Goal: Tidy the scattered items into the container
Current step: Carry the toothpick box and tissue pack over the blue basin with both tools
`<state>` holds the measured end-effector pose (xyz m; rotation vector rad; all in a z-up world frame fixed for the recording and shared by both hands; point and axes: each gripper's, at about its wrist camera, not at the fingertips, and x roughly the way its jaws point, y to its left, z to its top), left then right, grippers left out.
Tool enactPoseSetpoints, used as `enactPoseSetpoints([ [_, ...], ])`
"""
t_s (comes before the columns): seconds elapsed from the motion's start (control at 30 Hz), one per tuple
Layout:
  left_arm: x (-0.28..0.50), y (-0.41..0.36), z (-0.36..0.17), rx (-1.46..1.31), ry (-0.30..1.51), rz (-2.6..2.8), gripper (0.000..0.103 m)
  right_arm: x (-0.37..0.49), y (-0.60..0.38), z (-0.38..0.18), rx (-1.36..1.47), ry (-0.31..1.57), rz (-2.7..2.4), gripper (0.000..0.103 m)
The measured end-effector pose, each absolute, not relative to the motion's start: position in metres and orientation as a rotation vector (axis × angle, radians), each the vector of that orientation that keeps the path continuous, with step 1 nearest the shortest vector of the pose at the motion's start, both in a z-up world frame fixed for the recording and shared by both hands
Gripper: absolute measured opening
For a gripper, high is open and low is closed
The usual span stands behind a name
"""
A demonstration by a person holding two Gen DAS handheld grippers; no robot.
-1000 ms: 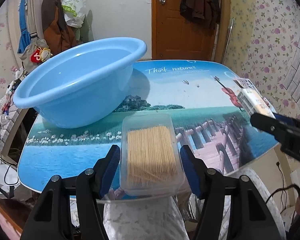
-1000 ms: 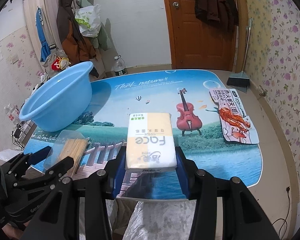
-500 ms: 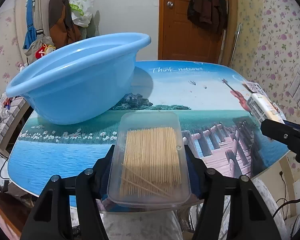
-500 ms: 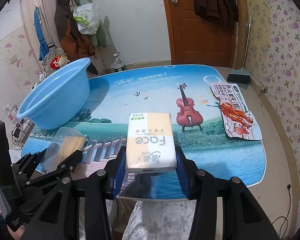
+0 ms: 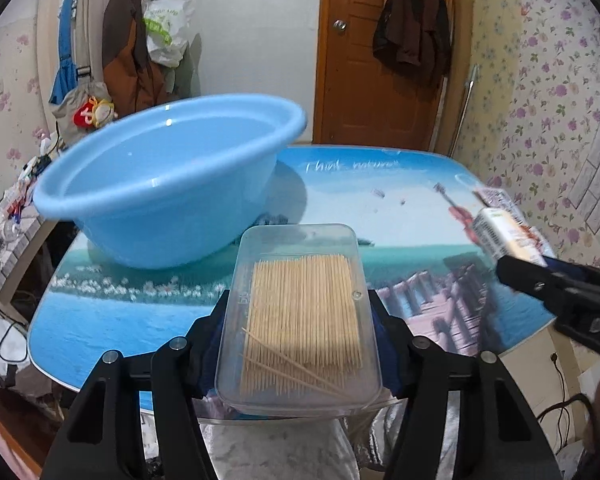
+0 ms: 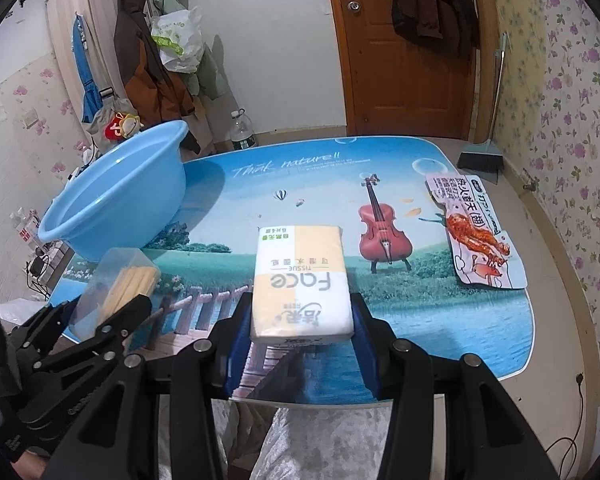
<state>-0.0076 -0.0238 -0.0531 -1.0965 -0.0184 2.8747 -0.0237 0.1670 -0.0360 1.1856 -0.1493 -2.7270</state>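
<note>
Light-blue round plastic basin (image 5: pixel 160 188) sits far-left on the tabletop (image 5: pixel 380 200), empty as far as I can see, so nothing tidied in yet. Left hand-held gripper (image 5: pixel 300 332) is clamped on a clear rectangular plastic box of wooden toothpicks (image 5: pixel 300 320), pads on its long sides, box lifted clear and tilted up toward the basin; side grip keeps the lid face up so the picks stay in. Right hand-held gripper (image 6: pixel 300 320) is clamped on a yellow-and-white soft pack of tissues (image 6: pixel 300 280), squeezed across its width near the near end, pack held just above the near edge of the tabletop. Both loads up at once looks like a two-hand carry to the basin. A flat printed snack packet (image 6: pixel 476 232) lies far right on the tabletop, well apart from the basin, not yet picked. Toothpick box is closer to the basin, likely goes in first.
</note>
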Motion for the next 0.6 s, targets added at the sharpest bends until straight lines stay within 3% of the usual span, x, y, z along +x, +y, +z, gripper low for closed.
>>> enactPoseSetpoints([
  [0.6, -0.010, -0.054, 0.032, -0.895, 0.005, 2.975, 0.060, -0.036, 0.136, 0.018, 1.009, -0.059, -2.728, 0.047],
])
